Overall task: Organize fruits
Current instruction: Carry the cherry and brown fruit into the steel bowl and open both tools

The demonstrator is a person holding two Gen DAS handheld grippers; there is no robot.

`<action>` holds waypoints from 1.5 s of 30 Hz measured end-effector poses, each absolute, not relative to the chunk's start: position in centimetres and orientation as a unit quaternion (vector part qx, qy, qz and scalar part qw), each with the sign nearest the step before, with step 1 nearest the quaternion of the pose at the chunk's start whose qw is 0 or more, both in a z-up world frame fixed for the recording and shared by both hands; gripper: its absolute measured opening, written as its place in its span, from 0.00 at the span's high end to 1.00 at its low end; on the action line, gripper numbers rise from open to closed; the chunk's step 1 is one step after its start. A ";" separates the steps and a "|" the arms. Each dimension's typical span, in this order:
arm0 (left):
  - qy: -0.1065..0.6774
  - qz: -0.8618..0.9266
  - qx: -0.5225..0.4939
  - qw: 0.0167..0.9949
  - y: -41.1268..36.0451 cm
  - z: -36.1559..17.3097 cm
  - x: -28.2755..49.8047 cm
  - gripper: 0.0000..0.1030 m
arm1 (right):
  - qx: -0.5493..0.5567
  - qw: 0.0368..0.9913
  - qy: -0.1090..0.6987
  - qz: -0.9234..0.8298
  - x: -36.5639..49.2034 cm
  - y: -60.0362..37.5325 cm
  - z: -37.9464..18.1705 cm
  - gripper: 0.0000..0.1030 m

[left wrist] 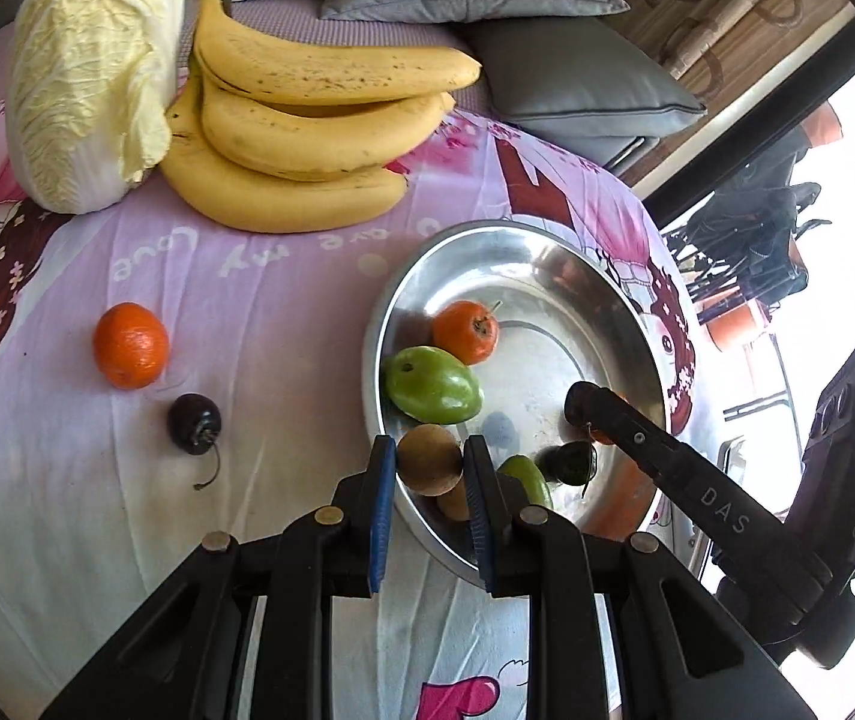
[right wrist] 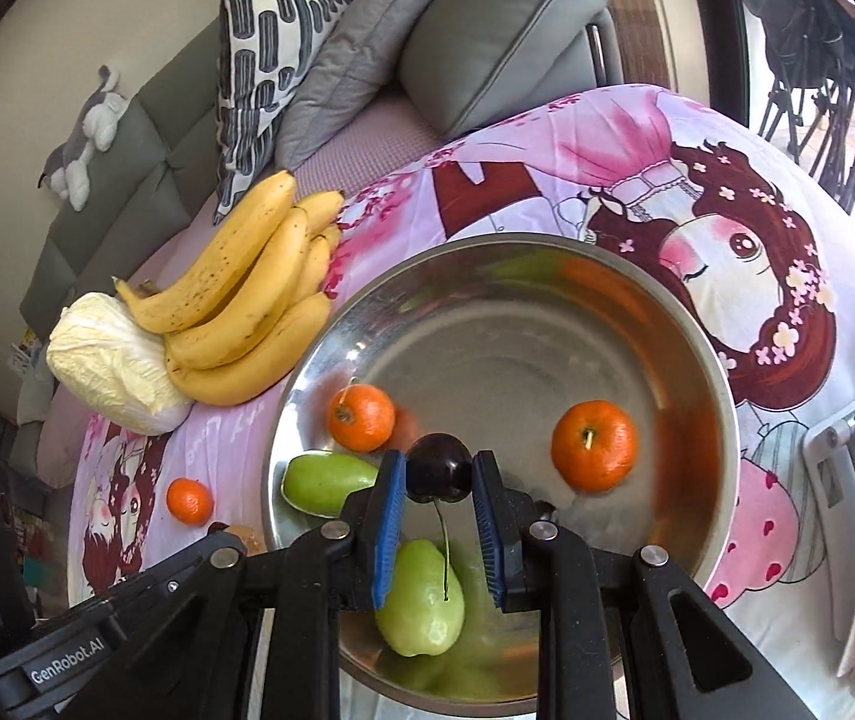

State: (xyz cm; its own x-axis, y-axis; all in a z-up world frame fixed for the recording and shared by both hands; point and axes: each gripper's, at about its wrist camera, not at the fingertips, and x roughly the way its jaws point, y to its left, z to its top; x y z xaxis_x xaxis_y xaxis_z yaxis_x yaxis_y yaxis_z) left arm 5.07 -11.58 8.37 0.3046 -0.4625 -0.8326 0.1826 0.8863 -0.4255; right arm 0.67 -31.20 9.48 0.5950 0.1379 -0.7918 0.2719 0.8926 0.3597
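My left gripper (left wrist: 430, 462) is shut on a small round brown fruit (left wrist: 429, 459), at the near left rim of the steel bowl (left wrist: 487, 228). My right gripper (right wrist: 439, 477) is shut on a dark cherry (right wrist: 439, 467), stem hanging down, above the bowl (right wrist: 505, 240). Inside the bowl lie two tangerines (right wrist: 362, 417) (right wrist: 594, 445) and two green fruits (right wrist: 331, 483) (right wrist: 421, 600). On the cloth to the left, a tangerine (left wrist: 130, 345) and a second dark cherry (left wrist: 194, 423) lie loose. A finger of the right gripper (left wrist: 637, 438) reaches over the bowl from the right.
A bunch of bananas (left wrist: 307, 120) and a napa cabbage (left wrist: 91, 72) lie at the far side of the pink printed cloth (left wrist: 247, 300). Grey and patterned cushions (right wrist: 487, 36) sit behind on the sofa. The cloth drops away at the right, towards a window.
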 end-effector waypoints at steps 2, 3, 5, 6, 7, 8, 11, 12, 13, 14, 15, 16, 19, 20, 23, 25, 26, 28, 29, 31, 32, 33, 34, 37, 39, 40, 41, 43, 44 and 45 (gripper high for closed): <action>0.561 -0.205 -0.122 0.793 -12.3 7.9 5.2 0.77 | 0.225 0.862 0.451 -0.046 0.7 -31.4 9.3 0.76; 0.563 -0.206 -0.120 0.791 -12.5 7.8 5.3 0.77 | 0.223 0.861 0.454 -0.047 0.7 -31.3 9.2 0.76; 0.565 -0.207 -0.118 0.790 -12.7 7.7 5.4 0.77 | 0.218 0.859 0.460 -0.047 1.0 -31.1 8.9 0.76; 0.566 -0.206 -0.118 0.790 -12.8 7.6 5.4 0.77 | 0.215 0.858 0.464 -0.048 1.1 -31.0 8.8 0.76; 0.566 -0.206 -0.118 0.789 -12.7 7.5 5.4 0.77 | 0.211 0.858 0.466 -0.048 1.1 -30.9 8.6 0.76; 0.567 -0.205 -0.119 0.789 -12.7 7.5 5.4 0.77 | 0.208 0.857 0.469 -0.047 1.2 -30.8 8.5 0.76; 0.571 -0.204 -0.121 0.786 -12.5 7.2 5.6 0.77 | 0.202 0.855 0.474 -0.047 1.2 -30.4 8.3 0.76; 0.572 -0.203 -0.121 0.785 -12.5 7.1 5.6 0.77 | 0.201 0.855 0.476 -0.048 1.3 -30.4 8.2 0.76; 0.574 -0.204 -0.121 0.784 -12.5 7.0 5.6 0.77 | 0.199 0.854 0.479 -0.048 1.3 -30.3 8.1 0.75; 0.575 -0.204 -0.121 0.783 -12.6 7.0 5.6 0.77 | 0.197 0.853 0.481 -0.049 1.3 -30.2 8.0 0.75; 0.577 -0.203 -0.121 0.782 -12.6 6.9 5.6 0.77 | 0.198 0.852 0.483 -0.049 1.4 -30.2 7.9 0.75; 0.578 -0.203 -0.120 0.781 -12.5 6.9 5.5 0.77 | 0.199 0.851 0.483 -0.047 1.3 -30.2 7.9 0.75; 0.576 -0.205 -0.117 0.783 -12.6 7.0 5.4 0.77 | 0.196 0.853 0.481 -0.051 1.3 -30.3 8.1 0.75; 0.576 -0.204 -0.117 0.783 -12.6 7.1 5.4 0.77 | 0.195 0.853 0.481 -0.052 1.3 -30.3 8.1 0.75; 0.576 -0.204 -0.118 0.783 -12.5 7.3 5.3 0.77 | 0.194 0.854 0.479 -0.052 1.3 -30.2 8.3 0.75; 0.575 -0.204 -0.119 0.784 -12.4 7.6 5.3 0.77 | 0.189 0.857 0.477 -0.053 1.3 -30.0 8.6 0.75; 0.573 -0.202 -0.119 0.785 -12.2 7.8 5.2 0.77 | 0.187 0.858 0.475 -0.052 1.2 -29.9 8.7 0.75; 0.570 -0.198 -0.119 0.789 -11.9 8.2 5.1 0.76 | 0.181 0.861 0.472 -0.051 1.2 -29.6 9.0 0.75; 0.569 -0.194 -0.119 0.790 -11.7 8.3 5.0 0.76 | 0.177 0.862 0.472 -0.051 1.2 -29.4 9.1 0.75; 0.567 -0.181 -0.114 0.795 -11.0 8.6 4.9 0.75 | 0.170 0.863 0.473 -0.050 1.3 -29.1 9.1 0.75; 0.567 -0.174 -0.112 0.797 -10.7 8.7 4.9 0.75 | 0.166 0.863 0.474 -0.050 1.3 -28.9 9.1 0.75; 0.567 -0.165 -0.108 0.799 -10.4 8.7 4.8 0.75 | 0.160 0.863 0.476 -0.052 1.3 -28.7 9.1 0.75; 0.568 -0.156 -0.105 0.801 -10.0 8.6 4.8 0.75 | 0.153 0.864 0.478 -0.054 1.3 -28.5 9.1 0.75; 0.571 -0.126 -0.094 0.805 -8.9 8.3 4.9 0.74 | 0.129 0.864 0.484 -0.061 1.3 -27.8 9.1 0.75; 0.578 -0.107 -0.089 0.804 -8.0 7.8 5.1 0.70 | 0.112 0.863 0.488 -0.068 1.3 -27.4 9.0 0.75; 0.580 -0.099 -0.088 0.804 -7.6 7.5 5.2 0.69 | 0.106 0.862 0.491 -0.070 1.3 -27.3 9.0 0.74; 0.583 -0.093 -0.088 0.802 -7.3 7.3 5.3 0.69 | 0.102 0.862 0.492 -0.071 1.3 -27.1 9.0 0.74; 0.586 -0.085 -0.090 0.801 -6.7 7.0 5.4 0.69 | 0.096 0.861 0.494 -0.072 1.3 -26.9 9.0 0.74; 0.587 -0.082 -0.091 0.800 -6.4 6.9 5.4 0.69 | 0.092 0.861 0.495 -0.073 1.3 -26.8 9.0 0.74; 0.587 -0.080 -0.091 0.800 -6.2 6.8 5.4 0.69 | 0.088 0.861 0.495 -0.074 1.3 -26.7 9.0 0.74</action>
State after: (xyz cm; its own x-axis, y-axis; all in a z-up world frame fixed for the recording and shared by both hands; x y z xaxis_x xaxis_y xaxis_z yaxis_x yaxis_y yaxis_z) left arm 5.44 -6.25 6.84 0.2981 -0.2355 -0.9250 0.0207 0.9705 -0.2404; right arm 1.31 -26.70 9.00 0.4985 -0.0401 -0.8660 0.2145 0.9736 0.0784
